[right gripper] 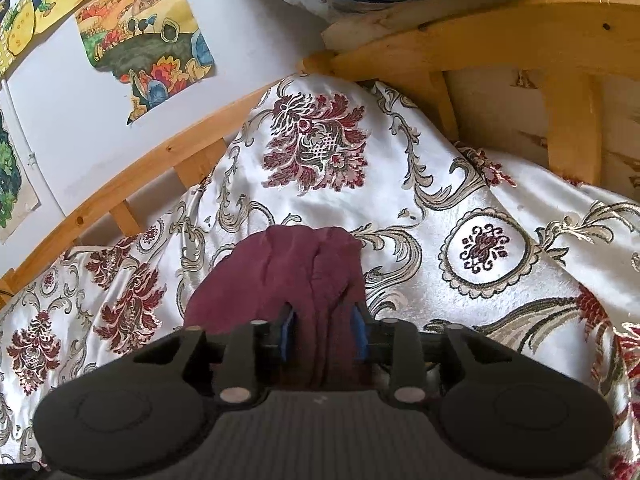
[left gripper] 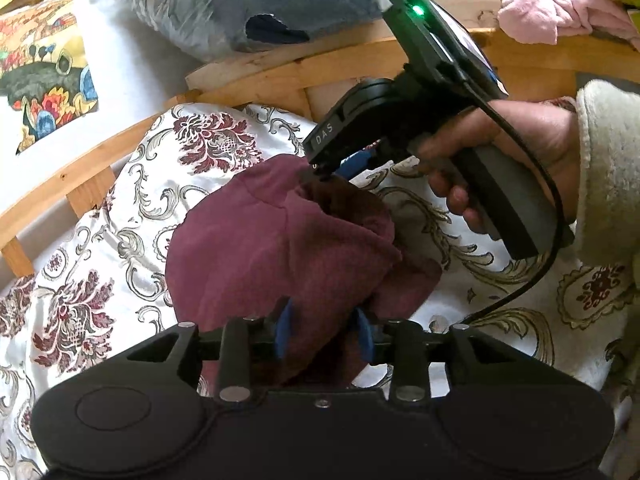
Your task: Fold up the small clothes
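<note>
A small maroon garment (left gripper: 276,248) hangs bunched above a white bedspread with dark red flowers (left gripper: 80,312). My left gripper (left gripper: 324,332) is shut on its near edge, cloth filling the gap between the blue pads (left gripper: 283,330). My right gripper (left gripper: 332,174), held in a hand at the right, pinches the far top edge of the same garment. In the right wrist view the right gripper (right gripper: 324,334) is shut on a fold of the maroon garment (right gripper: 288,276), which droops forward over the bedspread (right gripper: 400,184).
A wooden bed rail (left gripper: 92,168) runs along the left and back. A plastic-wrapped dark blue bundle (left gripper: 260,4) sits on the headboard (right gripper: 480,40). Pink clothes (left gripper: 560,4) lie at the top right. Coloured drawings (right gripper: 148,40) hang on the white wall.
</note>
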`<action>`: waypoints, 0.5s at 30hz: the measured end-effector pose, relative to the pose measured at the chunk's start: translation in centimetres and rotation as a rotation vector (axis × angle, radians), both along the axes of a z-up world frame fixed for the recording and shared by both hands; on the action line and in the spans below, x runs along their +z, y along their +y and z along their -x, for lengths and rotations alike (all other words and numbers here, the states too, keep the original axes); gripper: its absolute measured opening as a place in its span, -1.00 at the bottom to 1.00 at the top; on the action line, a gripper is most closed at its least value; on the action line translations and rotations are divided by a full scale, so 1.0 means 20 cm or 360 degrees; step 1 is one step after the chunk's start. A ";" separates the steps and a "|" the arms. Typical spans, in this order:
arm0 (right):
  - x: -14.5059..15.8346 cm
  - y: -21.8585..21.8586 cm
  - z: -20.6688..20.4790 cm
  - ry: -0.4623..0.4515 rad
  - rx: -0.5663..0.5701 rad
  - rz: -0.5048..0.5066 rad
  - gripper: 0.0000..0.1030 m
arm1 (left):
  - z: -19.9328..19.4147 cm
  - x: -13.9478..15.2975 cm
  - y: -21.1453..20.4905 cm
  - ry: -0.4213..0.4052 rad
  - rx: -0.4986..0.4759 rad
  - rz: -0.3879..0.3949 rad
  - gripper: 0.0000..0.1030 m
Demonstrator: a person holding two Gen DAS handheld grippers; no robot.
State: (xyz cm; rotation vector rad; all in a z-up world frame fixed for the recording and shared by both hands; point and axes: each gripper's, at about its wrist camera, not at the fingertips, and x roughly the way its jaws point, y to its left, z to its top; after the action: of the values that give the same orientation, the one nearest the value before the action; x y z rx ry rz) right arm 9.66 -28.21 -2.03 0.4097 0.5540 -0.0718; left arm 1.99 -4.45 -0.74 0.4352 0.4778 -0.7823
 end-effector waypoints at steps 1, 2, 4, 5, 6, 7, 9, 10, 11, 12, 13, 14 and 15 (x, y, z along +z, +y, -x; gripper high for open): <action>0.00 0.00 0.00 -0.0005 -0.0008 -0.0005 -0.04 | -0.01 0.01 0.01 0.0015 0.0009 0.0023 -0.16; 0.00 -0.01 0.00 -0.0006 -0.0014 -0.0014 -0.01 | -0.01 0.01 0.02 0.0040 0.0020 0.0057 -0.12; -0.01 -0.03 0.00 -0.0004 -0.0022 -0.0032 0.07 | -0.03 0.03 0.03 0.0088 0.0035 0.0121 0.04; -0.01 -0.03 0.00 -0.0003 -0.0026 -0.0033 0.10 | -0.04 0.04 0.05 0.0117 0.0043 0.0168 0.08; -0.01 -0.03 -0.01 -0.0003 -0.0027 -0.0028 0.13 | -0.05 0.05 0.06 0.0138 0.0048 0.0207 0.17; -0.02 -0.03 0.00 -0.0004 -0.0026 -0.0023 0.18 | -0.05 0.05 0.08 0.0157 0.0054 0.0245 0.27; -0.02 -0.02 -0.01 -0.0002 -0.0021 -0.0006 0.30 | -0.06 0.07 0.11 0.0188 0.0068 0.0322 0.48; -0.02 -0.02 -0.01 0.0000 -0.0017 0.0006 0.40 | -0.07 0.07 0.12 0.0196 0.0079 0.0354 0.60; -0.02 -0.01 -0.01 0.0001 -0.0014 0.0018 0.44 | -0.07 0.08 0.13 0.0204 0.0094 0.0388 0.64; -0.01 -0.01 -0.01 0.0003 -0.0011 0.0033 0.51 | -0.08 0.08 0.14 0.0213 0.0105 0.0411 0.68; -0.01 -0.01 -0.01 0.0006 -0.0008 0.0051 0.59 | -0.09 0.09 0.15 0.0226 0.0124 0.0440 0.72; -0.01 -0.01 -0.01 0.0008 -0.0012 0.0071 0.64 | -0.10 0.09 0.16 0.0237 0.0142 0.0463 0.76; -0.02 -0.01 -0.01 0.0009 -0.0014 0.0082 0.70 | -0.12 0.10 0.18 0.0248 0.0178 0.0496 0.89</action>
State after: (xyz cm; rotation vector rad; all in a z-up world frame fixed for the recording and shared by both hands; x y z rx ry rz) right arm 9.92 -28.42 -2.34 0.3617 0.5546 -0.0957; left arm 4.37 -0.89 1.26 0.0571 0.5106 -0.7697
